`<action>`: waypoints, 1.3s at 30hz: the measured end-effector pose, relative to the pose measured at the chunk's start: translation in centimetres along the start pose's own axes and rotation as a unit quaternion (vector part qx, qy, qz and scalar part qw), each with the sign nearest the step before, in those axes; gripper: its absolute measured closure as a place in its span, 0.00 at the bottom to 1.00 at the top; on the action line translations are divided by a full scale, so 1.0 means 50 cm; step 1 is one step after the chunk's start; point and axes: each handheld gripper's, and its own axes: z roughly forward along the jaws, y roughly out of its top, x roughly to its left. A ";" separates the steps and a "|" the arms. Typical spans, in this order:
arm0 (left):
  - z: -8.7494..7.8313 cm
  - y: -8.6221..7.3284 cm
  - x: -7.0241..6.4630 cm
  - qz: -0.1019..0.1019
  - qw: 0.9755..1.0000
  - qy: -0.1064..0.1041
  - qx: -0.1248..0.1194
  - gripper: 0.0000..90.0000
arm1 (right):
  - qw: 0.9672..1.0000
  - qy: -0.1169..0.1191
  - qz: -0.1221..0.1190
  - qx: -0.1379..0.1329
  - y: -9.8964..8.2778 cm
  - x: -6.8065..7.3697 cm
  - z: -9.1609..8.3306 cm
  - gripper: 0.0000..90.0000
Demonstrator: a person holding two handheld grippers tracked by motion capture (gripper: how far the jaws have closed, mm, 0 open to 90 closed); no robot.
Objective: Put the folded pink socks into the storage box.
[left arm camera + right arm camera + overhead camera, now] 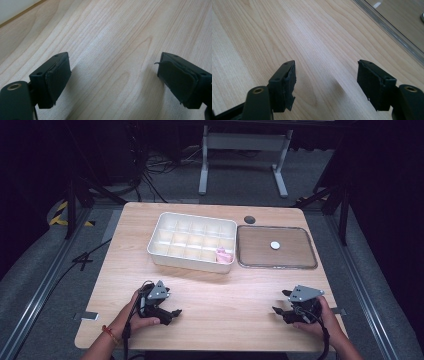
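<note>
Pink item [223, 254] lies in white compartment box [165, 251]; white disc [275, 245] in clear tray [309, 257].

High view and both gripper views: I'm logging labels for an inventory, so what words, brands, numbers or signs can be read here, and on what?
None can be read.
White divided box: no print visible.
Clear tray and the white disc in it: no marking visible.
Pink item in the box: too small to tell.
Left gripper and right gripper: plain black jaws, no lettering.
</note>
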 end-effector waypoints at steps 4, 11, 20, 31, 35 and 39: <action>-0.001 0.000 0.000 0.002 1.000 0.003 0.000 0.13 | 1.000 -0.004 0.014 -0.004 -0.021 -0.002 -0.001 0.34; -0.001 0.000 0.000 0.002 1.000 0.003 0.000 0.13 | 0.999 -0.002 0.048 -0.026 -0.053 -0.006 -0.005 0.29; 0.000 0.000 0.000 0.001 1.000 0.000 0.001 0.13 | 0.994 0.010 0.105 -0.035 -0.075 -0.014 -0.008 0.25; 0.000 0.000 0.001 0.003 1.000 0.000 0.002 0.13 | 0.993 0.009 0.111 -0.031 -0.076 -0.017 -0.008 0.24; 0.000 0.000 0.001 0.003 1.000 0.000 0.002 0.13 | 0.993 0.007 0.112 -0.031 -0.075 -0.017 -0.008 0.23; 0.000 0.000 0.001 0.003 1.000 -0.001 0.002 0.13 | 0.993 0.007 0.113 -0.031 -0.075 -0.017 -0.008 0.23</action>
